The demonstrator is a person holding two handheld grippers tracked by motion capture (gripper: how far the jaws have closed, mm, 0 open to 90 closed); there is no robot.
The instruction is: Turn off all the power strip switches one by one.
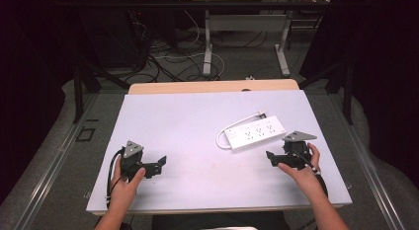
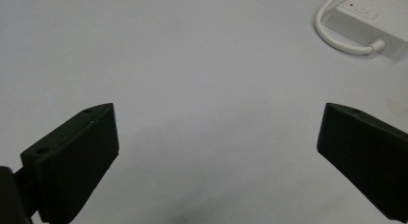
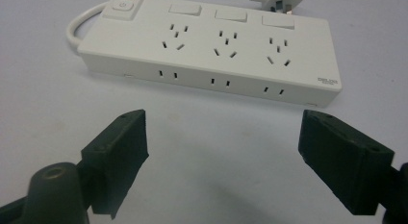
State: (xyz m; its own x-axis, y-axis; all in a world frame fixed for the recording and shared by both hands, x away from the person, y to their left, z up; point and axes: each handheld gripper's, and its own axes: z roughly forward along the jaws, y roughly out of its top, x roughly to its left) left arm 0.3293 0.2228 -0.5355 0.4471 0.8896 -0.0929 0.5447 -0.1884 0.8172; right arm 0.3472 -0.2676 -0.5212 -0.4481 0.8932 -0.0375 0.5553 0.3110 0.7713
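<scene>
The white power strip [image 3: 211, 51] lies just ahead of the right gripper [image 3: 221, 137], whose jaws stand wide apart with only bare table [image 1: 188, 121] between them. Its cord [image 3: 77, 27] loops off one end. The left gripper [image 2: 216, 137], jaws spread and empty, sits well apart from the strip, nothing between.
</scene>
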